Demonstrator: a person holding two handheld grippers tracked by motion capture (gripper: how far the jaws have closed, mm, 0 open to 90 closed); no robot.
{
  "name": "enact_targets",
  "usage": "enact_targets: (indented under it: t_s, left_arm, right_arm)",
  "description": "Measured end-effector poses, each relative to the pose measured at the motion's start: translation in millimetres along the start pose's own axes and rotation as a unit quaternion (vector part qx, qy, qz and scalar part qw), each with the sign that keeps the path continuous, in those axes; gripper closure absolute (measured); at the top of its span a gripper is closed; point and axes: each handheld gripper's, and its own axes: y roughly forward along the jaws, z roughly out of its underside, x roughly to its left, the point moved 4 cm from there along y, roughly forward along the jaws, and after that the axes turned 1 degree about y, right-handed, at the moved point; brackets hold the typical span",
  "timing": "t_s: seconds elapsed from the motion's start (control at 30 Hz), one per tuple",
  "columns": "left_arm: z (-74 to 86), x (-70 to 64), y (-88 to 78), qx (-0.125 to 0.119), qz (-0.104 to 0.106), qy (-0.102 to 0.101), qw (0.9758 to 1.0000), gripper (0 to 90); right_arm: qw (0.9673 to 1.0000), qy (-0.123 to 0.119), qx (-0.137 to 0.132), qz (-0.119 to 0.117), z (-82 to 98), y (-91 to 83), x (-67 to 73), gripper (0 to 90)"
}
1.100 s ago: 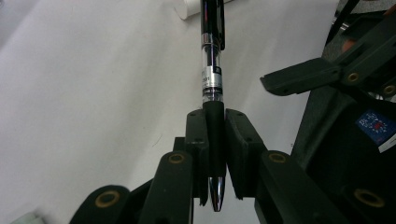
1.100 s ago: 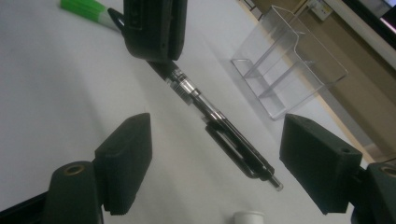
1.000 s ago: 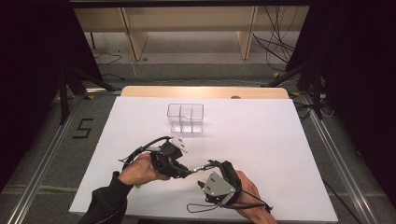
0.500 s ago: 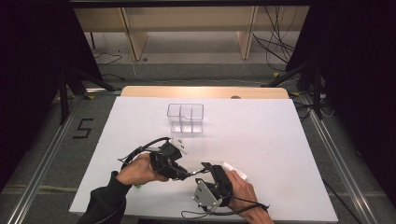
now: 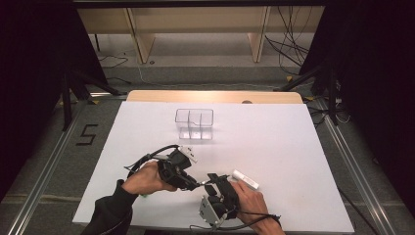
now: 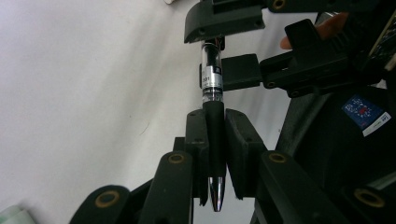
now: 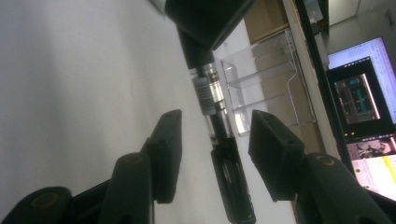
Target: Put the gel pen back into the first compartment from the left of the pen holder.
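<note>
Pen (image 6: 215,122) clamped in left gripper (image 6: 216,154), right gripper (image 7: 215,140) closing

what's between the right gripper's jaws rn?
The pen, held by the left gripper. In the right gripper view, the right gripper has been closing around it, pads not yet touching.

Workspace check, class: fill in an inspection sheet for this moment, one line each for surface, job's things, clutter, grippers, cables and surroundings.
Surface: white table, wooden strip along its far edge.
Job's things: pen, held above the table; clear organiser box, standing at the table's middle, apart from the hands.
Clutter: small white cylinder lying beside the right hand.
Grippers: left gripper shut on the pen's black grip; right gripper has just been closing, its jaws astride the pen's barrel with gaps on both sides.
Cables: black cable looping from the left gripper; loose cables on the floor beyond.
Surroundings: wooden shelving legs, black curtains, a floor mark "5".
</note>
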Motion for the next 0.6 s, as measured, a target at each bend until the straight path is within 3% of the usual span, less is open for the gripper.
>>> enact_targets:
  t_s: [0.2, 0.57, 0.6]
  left_arm:
    - [0.9, 1.1, 2.1, 0.004, 0.002, -0.001, 1.0, 79.7]
    - [1.4, -0.1, 4.1, 0.014, 0.01, -0.002, 0.9998, 79.7]
    - [1.4, -0.1, 4.5, 0.014, 0.01, -0.003, 0.9999, 79.7]
  right_arm:
    - [0.9995, -0.031, -0.001, 0.01, -1.2, 0.9, 3.5, 62.0]
    - [0.9983, -0.056, -0.005, 0.017, -3.4, -0.3, 7.5, 71.8]
    - [0.9977, -0.066, -0.008, 0.016, -3.5, 0.2, 7.2, 72.9]
